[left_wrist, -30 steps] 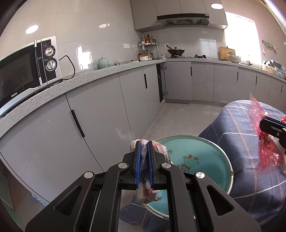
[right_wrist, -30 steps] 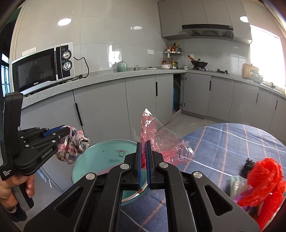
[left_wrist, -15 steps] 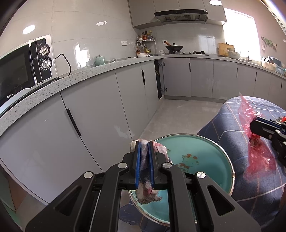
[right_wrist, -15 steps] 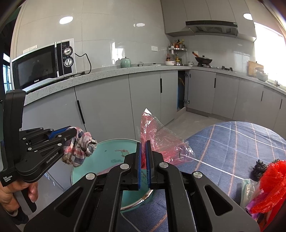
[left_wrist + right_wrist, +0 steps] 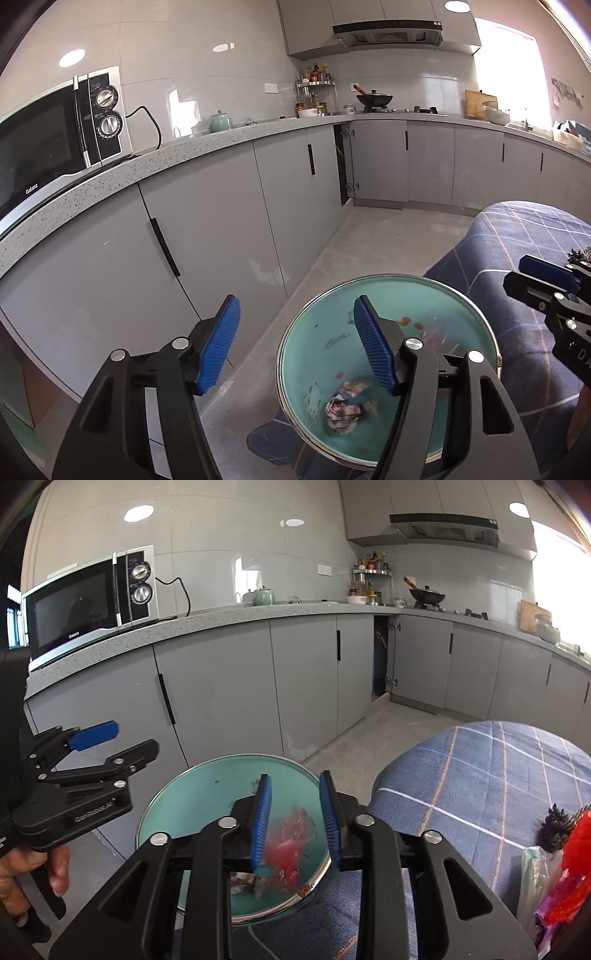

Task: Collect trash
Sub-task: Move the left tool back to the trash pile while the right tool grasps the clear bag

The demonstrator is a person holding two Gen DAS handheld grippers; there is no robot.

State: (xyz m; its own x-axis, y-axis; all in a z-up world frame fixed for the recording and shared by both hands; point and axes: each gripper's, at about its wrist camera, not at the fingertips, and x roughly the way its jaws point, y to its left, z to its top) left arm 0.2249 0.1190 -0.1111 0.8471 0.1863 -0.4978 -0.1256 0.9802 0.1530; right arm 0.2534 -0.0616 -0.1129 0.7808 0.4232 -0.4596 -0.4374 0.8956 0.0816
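Left gripper jaws wide apart, right gripper jaws apart, crumpled cloth scrap and red plastic wrapper inside teal bin at lower centre, beside blue checked tablecloth at right

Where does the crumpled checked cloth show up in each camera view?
Left wrist: the cloth lies low in the teal bin, bottom centre.
Right wrist: only a scrap of it shows under the red wrapper.
Shared landmark: the microwave.

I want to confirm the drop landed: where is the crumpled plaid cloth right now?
In the left wrist view, the crumpled plaid cloth lies at the bottom of the teal bin, just below the open left hand-held gripper.
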